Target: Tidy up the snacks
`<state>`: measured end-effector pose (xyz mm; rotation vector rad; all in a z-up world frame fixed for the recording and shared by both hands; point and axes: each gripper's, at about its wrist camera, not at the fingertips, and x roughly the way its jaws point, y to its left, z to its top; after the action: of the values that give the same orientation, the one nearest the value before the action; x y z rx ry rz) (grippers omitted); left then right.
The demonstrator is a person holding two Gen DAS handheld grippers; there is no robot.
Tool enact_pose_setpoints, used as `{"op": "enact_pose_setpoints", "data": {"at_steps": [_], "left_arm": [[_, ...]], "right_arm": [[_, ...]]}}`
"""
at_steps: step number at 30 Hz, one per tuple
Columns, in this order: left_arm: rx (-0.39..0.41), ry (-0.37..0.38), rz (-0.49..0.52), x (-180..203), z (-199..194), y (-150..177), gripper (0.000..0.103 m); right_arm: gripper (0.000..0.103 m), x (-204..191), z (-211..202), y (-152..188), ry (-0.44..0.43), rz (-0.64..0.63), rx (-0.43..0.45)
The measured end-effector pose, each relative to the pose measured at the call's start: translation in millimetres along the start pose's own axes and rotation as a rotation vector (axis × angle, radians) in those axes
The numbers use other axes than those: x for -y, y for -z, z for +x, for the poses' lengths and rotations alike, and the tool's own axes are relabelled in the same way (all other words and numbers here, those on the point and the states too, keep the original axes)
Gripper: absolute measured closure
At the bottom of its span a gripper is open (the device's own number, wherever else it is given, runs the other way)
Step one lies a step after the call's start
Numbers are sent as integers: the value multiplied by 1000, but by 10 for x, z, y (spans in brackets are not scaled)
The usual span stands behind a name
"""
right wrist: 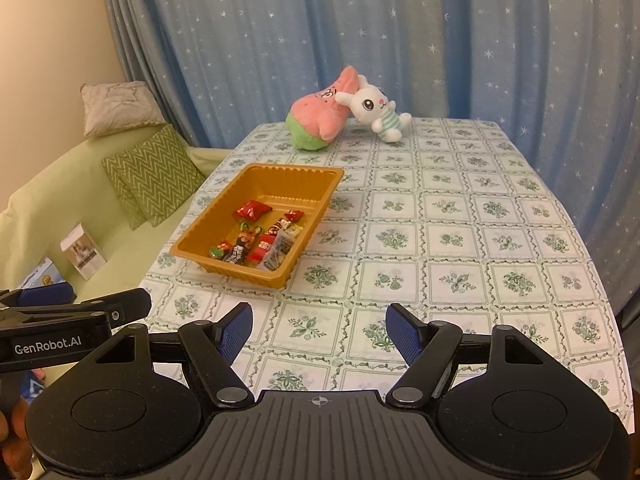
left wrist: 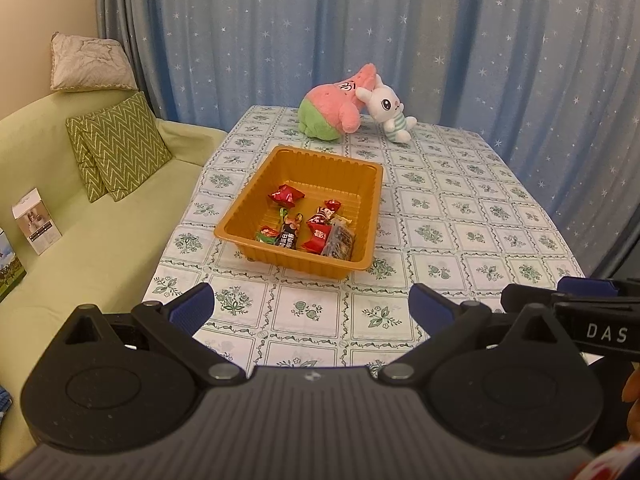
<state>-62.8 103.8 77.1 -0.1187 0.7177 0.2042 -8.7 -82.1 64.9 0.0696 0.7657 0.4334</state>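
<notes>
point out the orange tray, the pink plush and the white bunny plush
orange tray (left wrist: 280, 168): left wrist view, bare far floor of the tray
pink plush (left wrist: 344, 100): left wrist view, pink upper body
white bunny plush (right wrist: 370, 102): right wrist view, its face

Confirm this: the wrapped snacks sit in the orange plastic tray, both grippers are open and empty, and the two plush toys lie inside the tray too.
One slip: the pink-and-green plush toy and white rabbit plush lie on the tablecloth beyond the orange plastic tray, not inside it, as the left wrist view shows. The rest stands.
</notes>
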Motion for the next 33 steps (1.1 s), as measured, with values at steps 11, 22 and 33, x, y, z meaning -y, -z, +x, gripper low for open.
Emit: {"op": "enact_pose_setpoints", "data": {"at_steps": [11, 22, 33], "left_arm": [[4, 3, 4, 33, -8, -9, 0], [4, 1, 4, 42, -9, 0, 0], [2, 1, 3, 35, -4, 8, 0]], "right_arm": [[30, -19, -17, -10, 3, 2, 6], [30, -29, -29, -9, 4, -1, 9], [30, -29, -26, -7, 4, -1, 9]]}}
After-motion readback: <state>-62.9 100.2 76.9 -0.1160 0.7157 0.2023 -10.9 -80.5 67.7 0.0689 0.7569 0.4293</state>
